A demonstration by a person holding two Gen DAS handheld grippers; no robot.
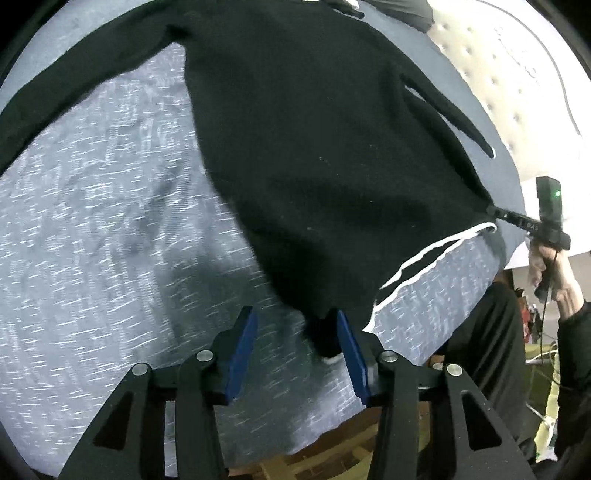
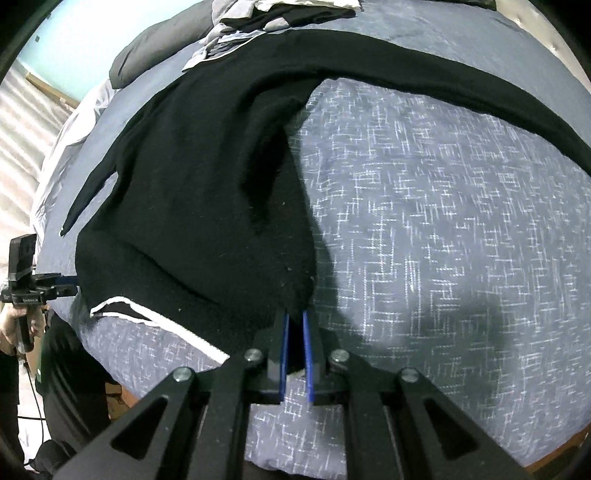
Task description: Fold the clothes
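Black sweater (image 1: 314, 147) on grey patterned bedspread (image 1: 92, 221); left gripper (image 1: 295, 354) wide apart, right gripper (image 2: 294, 347) clamping hem.

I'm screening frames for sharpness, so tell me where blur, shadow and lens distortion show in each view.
Left wrist view: the bedspread pattern smears into streaks, motion blur; a soft shadow lies beside the black sweater; the fisheye bows the bed edge. Right wrist view: the pattern is sharper, smeared only near the top; a dark shadow falls at lower right; the black sweater shows little detail.

Grey-blue patterned bedspread (image 2: 443, 221), cream tufted headboard (image 1: 491, 62), dark pillow (image 2: 147, 59), pile of laundry (image 2: 258, 18)
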